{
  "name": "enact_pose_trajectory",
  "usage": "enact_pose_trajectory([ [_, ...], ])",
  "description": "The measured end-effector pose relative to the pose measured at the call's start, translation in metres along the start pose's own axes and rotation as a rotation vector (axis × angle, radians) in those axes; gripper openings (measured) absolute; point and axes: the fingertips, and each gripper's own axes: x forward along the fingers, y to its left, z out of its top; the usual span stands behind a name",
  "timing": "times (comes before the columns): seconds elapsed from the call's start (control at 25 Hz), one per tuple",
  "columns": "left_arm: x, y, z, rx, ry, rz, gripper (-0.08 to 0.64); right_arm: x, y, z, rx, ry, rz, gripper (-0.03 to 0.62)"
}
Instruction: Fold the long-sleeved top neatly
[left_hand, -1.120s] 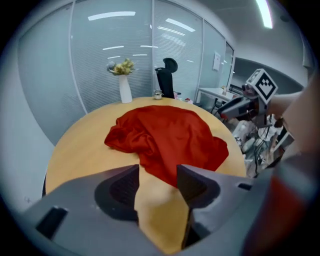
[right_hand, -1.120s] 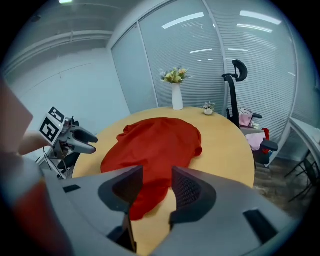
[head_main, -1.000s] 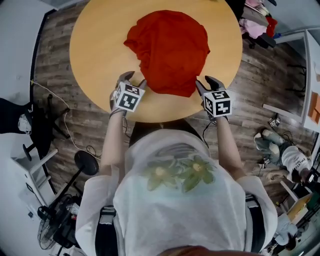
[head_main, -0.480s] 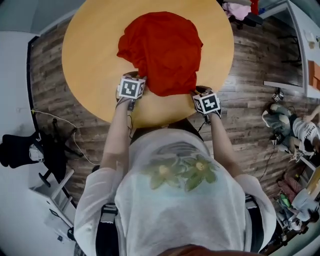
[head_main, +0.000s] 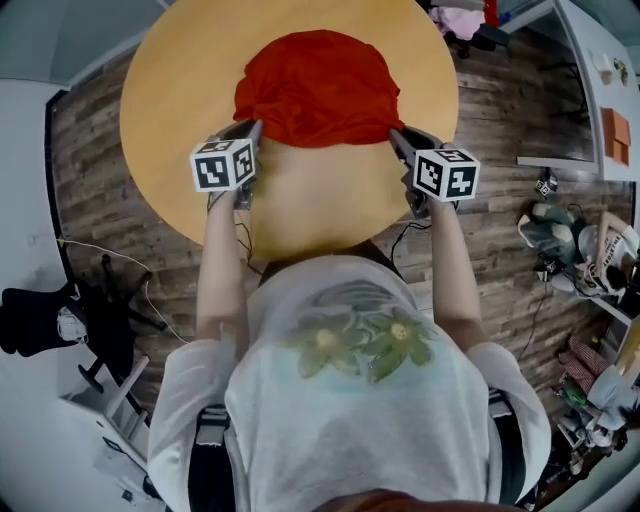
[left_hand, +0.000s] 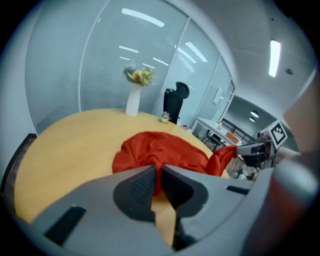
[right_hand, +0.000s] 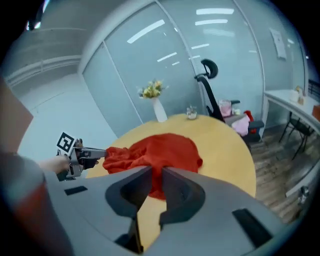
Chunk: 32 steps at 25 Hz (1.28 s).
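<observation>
Round wooden tabletop (head_main: 300, 215): red long-sleeved top (head_main: 315, 85) heaped just beyond both jaws. Left hand-held gripper (head_main: 252, 130) and right hand-held gripper (head_main: 397, 137), just closed, each pinched on the top's near edge. Edge best lifted level and taut.

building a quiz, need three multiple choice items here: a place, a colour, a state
1. Where is the vase? A) on the table B) on the floor C) in a gripper
2. Colour of the top? A) blue B) red C) white
3. Left gripper? A) open B) shut on the top C) shut on the vase
Key: 1 A, it stands at the table's far edge; 2 B, plainly red; 3 B, its jaws have just been closing and pinch the top.
</observation>
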Motion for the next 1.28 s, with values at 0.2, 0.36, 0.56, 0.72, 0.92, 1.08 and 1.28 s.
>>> enact_pose_trajectory([
  [0.2, -0.079, -0.001, 0.064, 0.04, -0.207, 0.044, 0.031, -0.039, 0.042, 0.088, -0.088, -0.229, 0.023, 0.069],
  [0.36, -0.135, -0.021, 0.049, 0.096, -0.236, 0.051, 0.031, -0.077, 0.067, 0.086, -0.102, -0.275, 0.051, 0.071],
  [0.56, -0.142, -0.036, -0.064, 0.073, 0.038, -0.008, 0.031, -0.071, 0.056, -0.033, -0.014, 0.047, 0.089, 0.071],
  [0.72, -0.121, -0.048, -0.188, 0.011, 0.349, -0.065, 0.032, -0.054, 0.04, -0.158, -0.03, 0.388, 0.075, 0.087],
  [0.92, -0.111, -0.045, -0.233, -0.023, 0.432, -0.024, 0.185, -0.055, 0.023, -0.198, -0.005, 0.443, 0.005, 0.181],
  [1.08, -0.101, -0.006, -0.202, -0.054, 0.329, 0.085, 0.187, -0.043, 0.007, -0.189, 0.055, 0.369, -0.018, 0.181],
  [1.28, -0.069, 0.01, -0.209, -0.216, 0.342, 0.035, 0.187, -0.013, -0.006, -0.216, 0.076, 0.441, -0.053, 0.18],
])
